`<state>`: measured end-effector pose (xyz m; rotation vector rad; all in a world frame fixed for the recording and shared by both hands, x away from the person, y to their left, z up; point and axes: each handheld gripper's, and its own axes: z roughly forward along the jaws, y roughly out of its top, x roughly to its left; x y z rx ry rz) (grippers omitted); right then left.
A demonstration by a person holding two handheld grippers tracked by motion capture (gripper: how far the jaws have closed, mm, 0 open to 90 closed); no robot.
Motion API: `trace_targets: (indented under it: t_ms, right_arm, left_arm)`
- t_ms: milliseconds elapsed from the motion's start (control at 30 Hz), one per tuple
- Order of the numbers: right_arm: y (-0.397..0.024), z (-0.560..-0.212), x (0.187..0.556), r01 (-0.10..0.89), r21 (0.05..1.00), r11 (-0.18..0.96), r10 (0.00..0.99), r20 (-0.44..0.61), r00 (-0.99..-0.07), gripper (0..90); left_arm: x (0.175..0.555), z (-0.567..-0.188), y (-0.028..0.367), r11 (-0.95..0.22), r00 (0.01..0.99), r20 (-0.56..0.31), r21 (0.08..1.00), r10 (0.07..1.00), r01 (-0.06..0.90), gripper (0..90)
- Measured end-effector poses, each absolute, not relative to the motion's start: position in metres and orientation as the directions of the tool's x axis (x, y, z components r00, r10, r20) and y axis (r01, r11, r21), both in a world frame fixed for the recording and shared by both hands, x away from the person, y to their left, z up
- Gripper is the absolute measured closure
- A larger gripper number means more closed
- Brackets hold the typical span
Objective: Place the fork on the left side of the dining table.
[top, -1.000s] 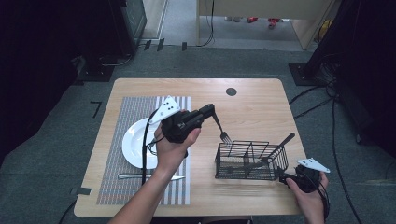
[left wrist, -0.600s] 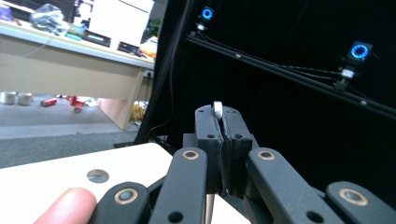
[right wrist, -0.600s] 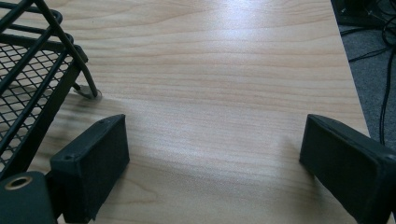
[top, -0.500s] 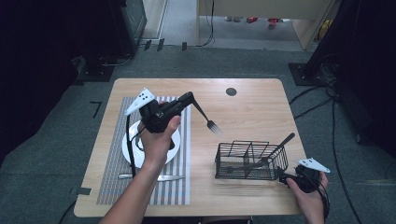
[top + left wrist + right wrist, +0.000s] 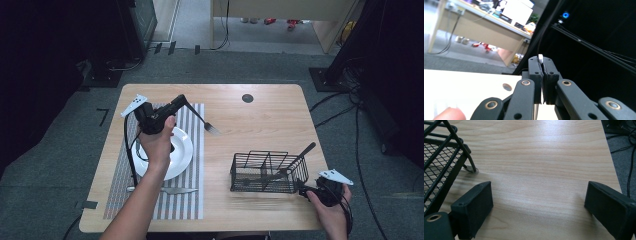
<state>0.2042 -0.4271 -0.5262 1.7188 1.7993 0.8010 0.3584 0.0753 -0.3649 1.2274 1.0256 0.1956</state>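
Observation:
My left gripper [image 5: 180, 100] is held above the white plate [image 5: 184, 150] at the table's left and is shut on a metal fork [image 5: 204, 122]. The fork slants down to the right, its tines over bare wood just past the placemat. In the left gripper view the jaws are pressed together on the fork's pale handle end [image 5: 540, 58]. My right gripper [image 5: 306, 191] rests low at the front right, just right of the black wire basket [image 5: 260, 175]. Its jaws stand wide apart over bare wood in the right gripper view, where the right gripper [image 5: 539, 205] has the basket's corner [image 5: 461, 147] at its left.
A striped placemat [image 5: 120, 185] lies under the plate, with a knife [image 5: 172, 190] on it near the front. A dark-handled utensil [image 5: 300, 155] leans out of the basket. A round black grommet [image 5: 247, 98] sits at the table's back. The table's right edge [image 5: 614, 167] is close.
My left gripper has carried the fork leftward, from beside the basket to above the plate. The right gripper has stayed still.

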Motion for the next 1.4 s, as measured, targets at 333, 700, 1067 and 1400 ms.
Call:
trace_targets:
  t_ms: [333, 700, 1067, 1400]
  right_arm:
    - [-0.427, -0.526, 0.204, 0.689, 0.725, 0.020, 0.998, 0.030, -0.061, 7.7]
    - [-0.427, -0.526, 0.204, 0.689, 0.725, 0.021, 0.998, 0.030, -0.061, 7.7]
    - [-0.427, -0.526, 0.204, 0.689, 0.725, 0.021, 0.998, 0.029, -0.061, 7.7]
    - [-0.427, -0.526, 0.204, 0.689, 0.725, 0.021, 0.998, 0.030, -0.061, 7.7]
  left_arm:
    - [0.391, -0.408, 0.103, 0.473, 0.413, -0.663, 0.742, 0.625, 0.475, 88.9]
    - [0.412, -0.446, 0.128, 0.597, 0.269, -0.751, 0.648, 0.602, 0.472, 88.9]
    - [0.423, -0.481, 0.136, 0.696, 0.199, -0.795, 0.600, 0.573, 0.394, 88.9]
    - [0.432, -0.493, 0.134, 0.728, 0.185, -0.798, 0.599, 0.573, 0.332, 88.9]
